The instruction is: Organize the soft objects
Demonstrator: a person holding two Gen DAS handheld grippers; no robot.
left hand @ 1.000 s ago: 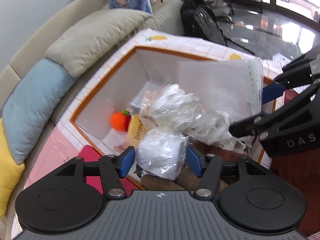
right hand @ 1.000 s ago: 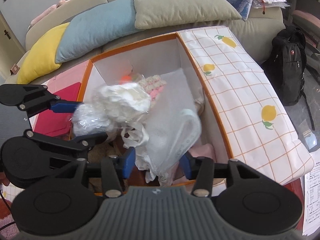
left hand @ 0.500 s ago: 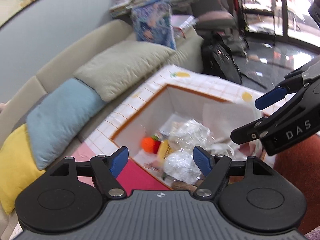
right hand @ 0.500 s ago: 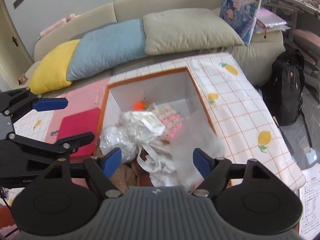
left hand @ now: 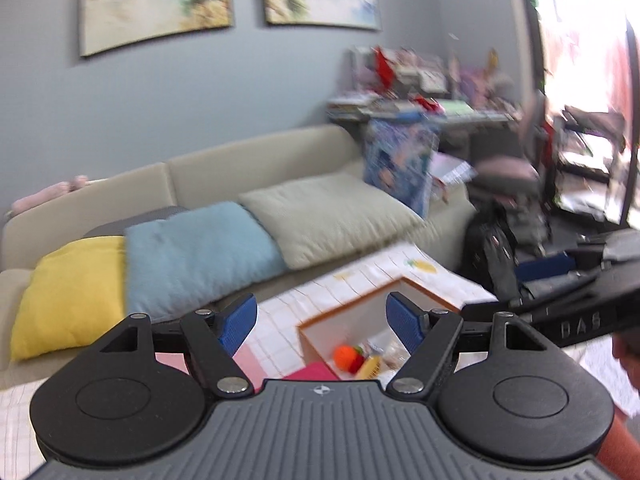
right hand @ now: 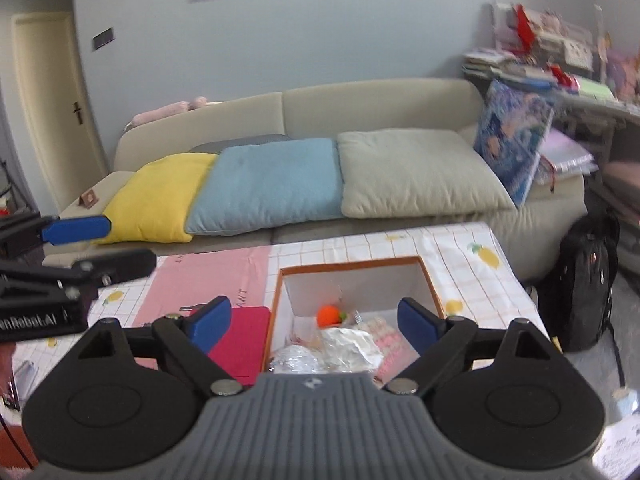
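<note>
Though upright, storage box (right hand: 434,294) mouth skyward.

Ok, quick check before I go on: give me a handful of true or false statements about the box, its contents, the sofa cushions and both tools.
1. The left tool grips a white bag. False: nothing is between its pads.
2. An orange plush toy lies inside the open box. True.
3. On the sofa, the blue cushion lies between the yellow cushion and the beige cushion. True.
4. The box is empty apart from the toy. False: crinkled white bags and a pink knitted item lie in it too.
5. The right tool holds nothing. True: its jaws are opening with nothing between them.
6. A black backpack sits on the sofa. False: it stands on the floor by the sofa's end.
</note>
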